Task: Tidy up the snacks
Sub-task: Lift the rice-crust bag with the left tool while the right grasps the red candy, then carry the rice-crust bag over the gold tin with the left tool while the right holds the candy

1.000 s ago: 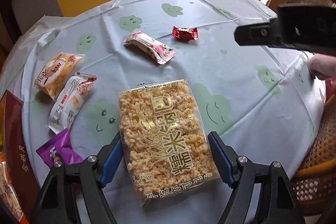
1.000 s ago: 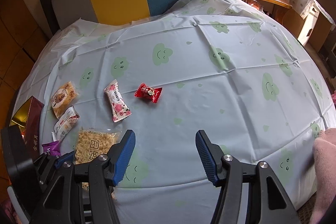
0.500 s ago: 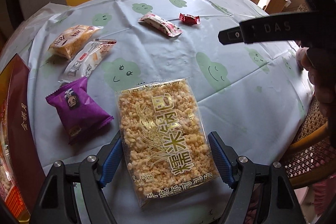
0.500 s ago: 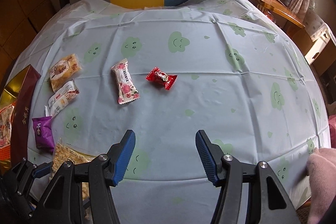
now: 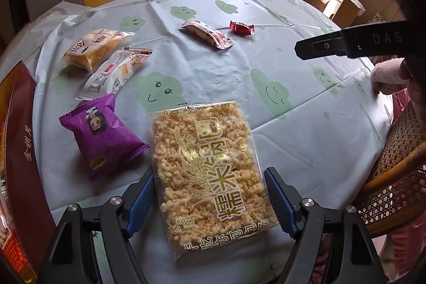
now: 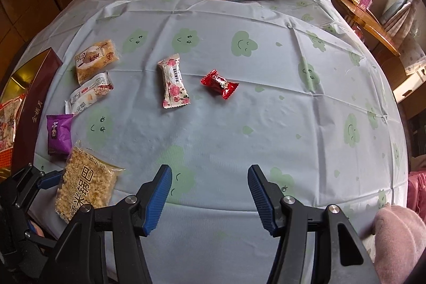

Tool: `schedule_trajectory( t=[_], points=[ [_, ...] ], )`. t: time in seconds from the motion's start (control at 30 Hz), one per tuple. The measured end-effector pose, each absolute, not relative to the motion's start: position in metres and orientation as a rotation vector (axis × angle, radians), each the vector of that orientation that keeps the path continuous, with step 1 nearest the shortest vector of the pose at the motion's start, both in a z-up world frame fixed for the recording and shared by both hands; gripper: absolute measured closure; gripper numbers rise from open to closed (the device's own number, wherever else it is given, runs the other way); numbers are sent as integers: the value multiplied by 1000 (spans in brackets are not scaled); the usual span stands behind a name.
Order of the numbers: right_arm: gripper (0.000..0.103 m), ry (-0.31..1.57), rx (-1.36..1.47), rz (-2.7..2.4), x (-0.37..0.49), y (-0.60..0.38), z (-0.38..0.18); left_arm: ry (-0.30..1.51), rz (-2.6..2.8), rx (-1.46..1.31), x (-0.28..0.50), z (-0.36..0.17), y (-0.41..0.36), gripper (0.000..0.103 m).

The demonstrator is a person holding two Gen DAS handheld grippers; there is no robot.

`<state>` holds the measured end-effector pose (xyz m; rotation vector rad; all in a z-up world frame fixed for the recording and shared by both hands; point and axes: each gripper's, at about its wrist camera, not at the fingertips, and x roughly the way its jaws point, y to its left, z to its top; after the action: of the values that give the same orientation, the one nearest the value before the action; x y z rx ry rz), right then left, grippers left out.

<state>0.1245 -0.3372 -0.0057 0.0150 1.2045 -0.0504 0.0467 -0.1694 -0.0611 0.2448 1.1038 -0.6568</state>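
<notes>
Left gripper [image 5: 210, 201] clamped across the width of the crispy-rice packet [image 5: 207, 172], blue pads against both long edges; flat packet carried face up, apparently clear of the tablecloth [image 5: 306, 87], its near end between the fingers and its far end projecting forward. Edge-to-edge grip probably chosen because a thin, stiff slab offers no other purchase and stays level that way.

Right gripper [image 6: 209, 200] held with fingers wide apart, nothing between them, over bare cloth at the near edge. Seemingly kept back to leave the left side free.

Red gift box [image 5: 18, 151] at the far left edge of the table, one packet visible inside at the right wrist view's left margin; judged the likely destination, hence the packet held on that side.

Remaining snacks lying loose on the cloth:
- purple packet [image 5: 102, 135], just left of the held packet, near the box;
- white packet [image 5: 117, 73] and orange cake packet [image 5: 93, 48], farther along the left, touching or overlapping;
- rose-print bar [image 6: 174, 84] and red candy [image 6: 219, 83], toward the middle, apart from each other.

Judged stage: one item in transit, five not yet sorted.
</notes>
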Motion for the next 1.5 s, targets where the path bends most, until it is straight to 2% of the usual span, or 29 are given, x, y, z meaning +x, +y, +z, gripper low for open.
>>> schedule_trajectory(
  t=[0.03,0.13,0.23,0.53,0.8,0.87,0.97,1.27,1.5],
  points=[
    [51,1207,24,-32,126,-340,-4,1100,-658,244,45,-60,-167,25],
    [53,1209,-53,-46,136,-339,-1,1090,-659,244,41,-59,-162,25],
    [60,1206,-100,9,152,-337,-7,1085,-665,238,38,-59,-158,25],
    [60,1152,-258,56,210,-335,-33,1081,-666,215,38,-58,-153,25],
    [60,1185,-309,72,240,-343,-54,1072,-663,222,35,-58,-154,25],
    [77,1205,-284,90,243,-347,-58,1071,-664,222,34,-58,-154,25],
    [86,1211,-261,106,241,-350,-61,1068,-665,219,34,-58,-153,25],
    [87,1329,-165,128,204,-345,-60,1048,-669,215,29,-56,-146,26],
    [85,1302,-88,134,187,-352,-65,1027,-660,181,24,-42,-135,29]
  ],
)
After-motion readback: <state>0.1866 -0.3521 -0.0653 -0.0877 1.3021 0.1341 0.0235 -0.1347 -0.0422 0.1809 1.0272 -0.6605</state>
